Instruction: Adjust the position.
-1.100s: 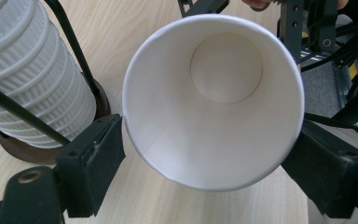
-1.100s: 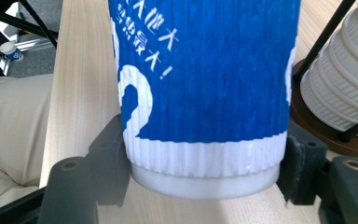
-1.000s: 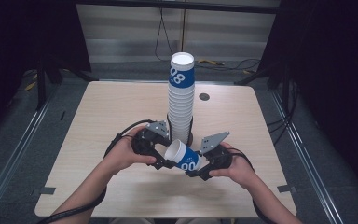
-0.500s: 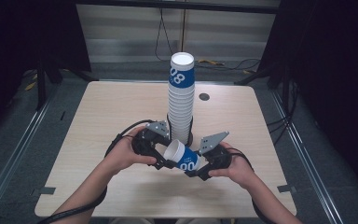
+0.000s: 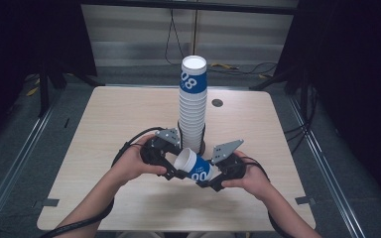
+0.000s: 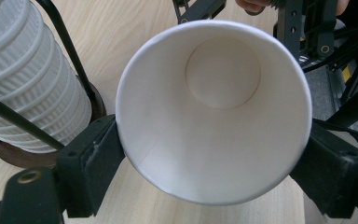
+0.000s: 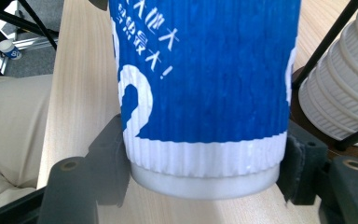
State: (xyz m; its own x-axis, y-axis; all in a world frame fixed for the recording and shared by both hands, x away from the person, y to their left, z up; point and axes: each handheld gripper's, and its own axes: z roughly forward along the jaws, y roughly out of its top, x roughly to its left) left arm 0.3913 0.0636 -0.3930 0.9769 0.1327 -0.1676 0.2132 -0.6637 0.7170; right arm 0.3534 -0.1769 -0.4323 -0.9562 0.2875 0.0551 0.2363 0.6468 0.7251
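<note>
A blue and white paper cup (image 5: 199, 168) lies on its side above the table's front, held between both grippers. My left gripper (image 5: 177, 169) has its jaws on either side of the open rim (image 6: 214, 112); they have just been closing a little on it. My right gripper (image 5: 210, 179) is shut on the cup's base (image 7: 205, 177), its pads pressing on the white band below the blue print. Behind the cup stands a tall stack of the same cups (image 5: 193, 104), upside down in a black wire holder (image 6: 67, 46).
The stack (image 7: 345, 84) and its round brown base (image 6: 9, 156) stand just behind the grippers, close to the left jaw. The wooden table (image 5: 104, 129) has a small round hole (image 5: 217, 103) at the back right. Dark floor and cables surround the table.
</note>
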